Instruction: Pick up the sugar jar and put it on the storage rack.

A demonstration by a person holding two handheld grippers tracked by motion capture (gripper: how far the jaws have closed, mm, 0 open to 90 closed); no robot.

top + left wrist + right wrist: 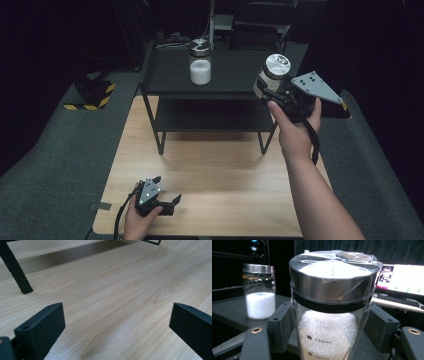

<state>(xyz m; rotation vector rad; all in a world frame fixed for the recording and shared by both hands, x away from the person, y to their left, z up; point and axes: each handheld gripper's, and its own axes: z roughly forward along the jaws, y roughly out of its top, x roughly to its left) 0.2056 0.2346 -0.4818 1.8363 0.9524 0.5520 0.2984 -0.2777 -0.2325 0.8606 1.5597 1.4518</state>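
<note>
My right gripper [267,87] is shut on a glass jar [272,75] with a metal lid, held in the air at the right end of the black shelf's top [230,75]. In the right gripper view the held jar [329,315] stands between both pads, holding white granules and marked with volume lines. A second jar [200,62] with white powder stands on the shelf top to the left, and that same second jar [259,298] shows in the right gripper view too. My left gripper [167,190] rests low over the wooden table near its front left, open with nothing between its fingers [42,330].
The black two-level shelf rack stands across the far half of the wooden table [220,175], and one rack leg [16,272] stands close ahead of the left gripper. A lit monitor and keyboard [402,280] sit beyond the right side. Grey floor surrounds the table.
</note>
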